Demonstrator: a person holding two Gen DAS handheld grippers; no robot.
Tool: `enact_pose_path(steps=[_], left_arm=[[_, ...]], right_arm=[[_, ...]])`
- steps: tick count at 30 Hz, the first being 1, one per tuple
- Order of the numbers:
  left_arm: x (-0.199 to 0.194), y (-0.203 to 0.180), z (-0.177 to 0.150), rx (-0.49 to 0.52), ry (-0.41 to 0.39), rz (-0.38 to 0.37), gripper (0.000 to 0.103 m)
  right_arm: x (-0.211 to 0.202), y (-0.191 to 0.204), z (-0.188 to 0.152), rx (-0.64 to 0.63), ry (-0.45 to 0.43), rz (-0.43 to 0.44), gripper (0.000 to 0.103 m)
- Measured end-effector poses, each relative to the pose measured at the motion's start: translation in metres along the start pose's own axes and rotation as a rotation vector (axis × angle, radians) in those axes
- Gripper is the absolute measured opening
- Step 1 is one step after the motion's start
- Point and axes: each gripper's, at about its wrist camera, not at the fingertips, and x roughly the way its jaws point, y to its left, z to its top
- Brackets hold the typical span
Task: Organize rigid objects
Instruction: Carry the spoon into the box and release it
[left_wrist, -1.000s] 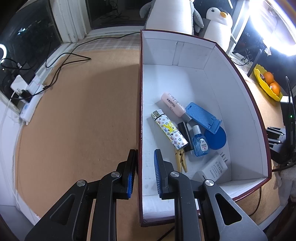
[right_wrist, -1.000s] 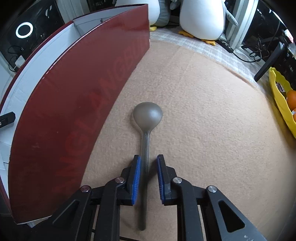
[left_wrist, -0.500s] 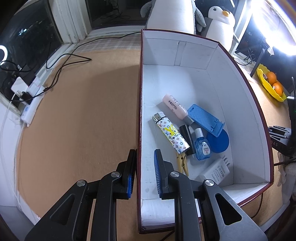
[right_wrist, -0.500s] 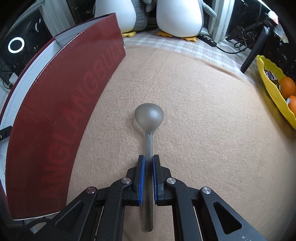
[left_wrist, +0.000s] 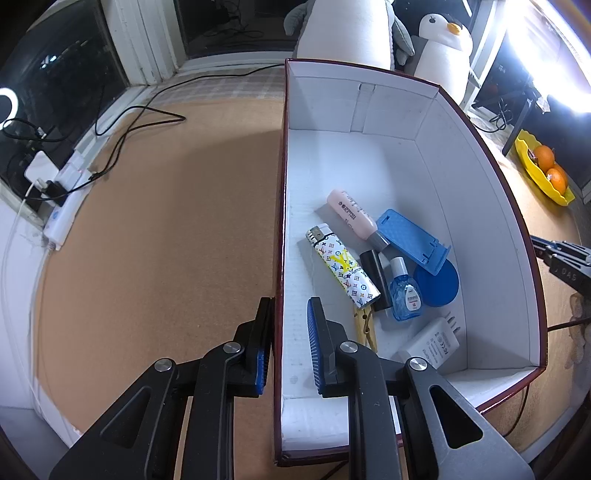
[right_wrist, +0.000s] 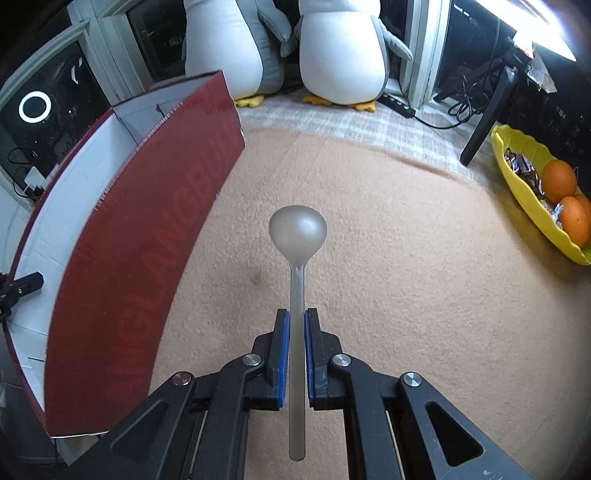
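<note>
My right gripper is shut on the handle of a grey spoon and holds it above the tan carpet, bowl pointing away. The dark red box with white inside stands to its left. My left gripper straddles the box's left wall, one finger outside and one inside, jaws apart around the wall. Inside the box lie a patterned lighter, a pink tube, a blue phone stand, an eye-drop bottle, a black stick, a white charger and a wooden clothespin.
A yellow fruit tray with oranges sits at the right. Two plush penguins stand at the back. Cables and a power strip lie left of the box. A black stand leg rises at the back right.
My right gripper has closed on the spoon handle and lifted the spoon off the carpet, moving back from the box. The left gripper has stayed on the box wall.
</note>
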Motion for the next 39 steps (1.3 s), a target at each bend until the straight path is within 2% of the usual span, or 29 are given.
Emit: enact_pose_path(steps=[9,18,39], left_arm=[[-0.002,0.001,0.000,-0.004,-0.011,-0.007,0.016],[-0.008,0.002,-0.002,-0.004,-0.028,-0.019,0.016],[-0.015,0.009,-0.007,-0.002,-0.063,-0.069,0.016]], right_arm=[[-0.033,0.013,0.010,-0.020,-0.084,0.038,0.007],[-0.067,0.054,0.014,-0.088,-0.149,0.112,0.007],[-0.090,0.128,0.012,-0.159,-0.174,0.202,0.007]])
